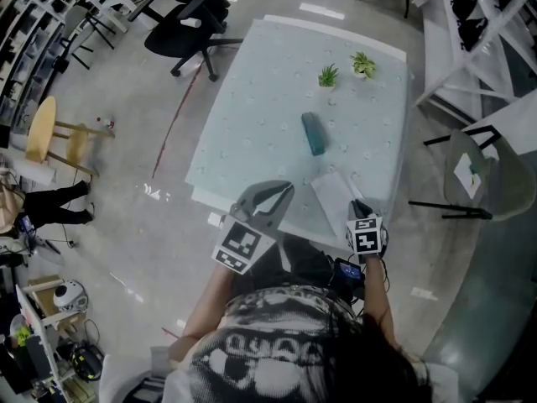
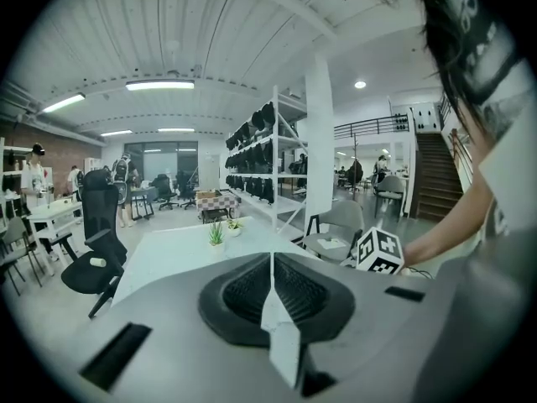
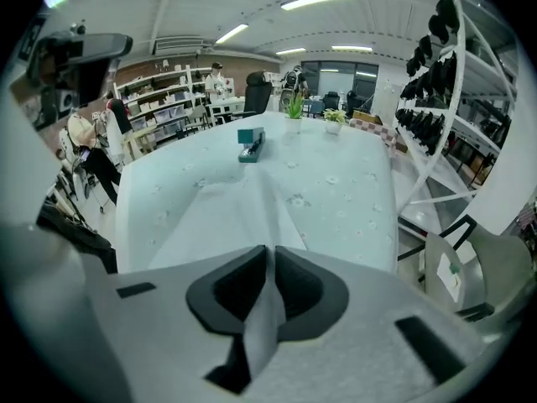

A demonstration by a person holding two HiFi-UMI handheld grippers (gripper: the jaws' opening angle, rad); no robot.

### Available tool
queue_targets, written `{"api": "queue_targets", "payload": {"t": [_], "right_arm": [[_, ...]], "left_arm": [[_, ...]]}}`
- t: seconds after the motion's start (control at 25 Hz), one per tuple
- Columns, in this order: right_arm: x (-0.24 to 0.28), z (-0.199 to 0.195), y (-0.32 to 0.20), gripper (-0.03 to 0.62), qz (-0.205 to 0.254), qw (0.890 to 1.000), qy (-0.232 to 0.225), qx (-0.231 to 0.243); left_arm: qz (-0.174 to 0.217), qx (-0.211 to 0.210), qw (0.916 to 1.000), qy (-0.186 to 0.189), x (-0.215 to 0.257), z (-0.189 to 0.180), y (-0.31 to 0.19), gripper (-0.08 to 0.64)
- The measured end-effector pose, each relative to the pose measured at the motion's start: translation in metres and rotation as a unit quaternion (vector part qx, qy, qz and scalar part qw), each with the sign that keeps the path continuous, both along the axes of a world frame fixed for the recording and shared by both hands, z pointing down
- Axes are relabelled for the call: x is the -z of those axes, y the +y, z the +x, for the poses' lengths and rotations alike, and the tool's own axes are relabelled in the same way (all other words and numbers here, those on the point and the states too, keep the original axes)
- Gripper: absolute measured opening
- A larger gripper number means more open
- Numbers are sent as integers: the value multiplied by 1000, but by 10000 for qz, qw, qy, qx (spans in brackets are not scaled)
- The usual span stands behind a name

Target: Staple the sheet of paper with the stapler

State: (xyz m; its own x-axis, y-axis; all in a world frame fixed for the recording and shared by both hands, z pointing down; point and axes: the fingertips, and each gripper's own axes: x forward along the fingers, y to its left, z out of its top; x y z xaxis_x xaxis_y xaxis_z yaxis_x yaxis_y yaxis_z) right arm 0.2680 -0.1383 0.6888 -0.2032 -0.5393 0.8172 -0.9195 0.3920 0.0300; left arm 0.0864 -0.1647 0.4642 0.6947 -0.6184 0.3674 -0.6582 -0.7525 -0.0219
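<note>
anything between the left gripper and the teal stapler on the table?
Nothing visible. Bare pale tabletop lies between the left gripper and the teal stapler. The white sheet of paper sits off to the right; the two small green plants stand beyond it.

Two potted plants (image 1: 328, 75) stand on the table (image 1: 252, 116), office chair (image 1: 191, 19) beyond.

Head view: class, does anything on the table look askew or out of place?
The sheet of paper lies skewed at the near right edge of the table, its near end pinched in the right claw. The stapler lies mid-table, slanted too, apart from the sheet. Nothing looks spilled or damaged.
</note>
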Motion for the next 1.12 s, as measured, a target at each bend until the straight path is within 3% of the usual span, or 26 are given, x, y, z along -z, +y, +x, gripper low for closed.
{"api": "queue_targets", "payload": {"t": [0.52,1.12], "right_arm": [[21,-26,-27,8,-155,9943,-503,-922],[17,-55,-53,8,-323,9920,-27,-1219]], "left_arm": [[74,-315,9995,3,11,-31,-27,9],[105,-505,9985,172,12,-93,-58,9]]}}
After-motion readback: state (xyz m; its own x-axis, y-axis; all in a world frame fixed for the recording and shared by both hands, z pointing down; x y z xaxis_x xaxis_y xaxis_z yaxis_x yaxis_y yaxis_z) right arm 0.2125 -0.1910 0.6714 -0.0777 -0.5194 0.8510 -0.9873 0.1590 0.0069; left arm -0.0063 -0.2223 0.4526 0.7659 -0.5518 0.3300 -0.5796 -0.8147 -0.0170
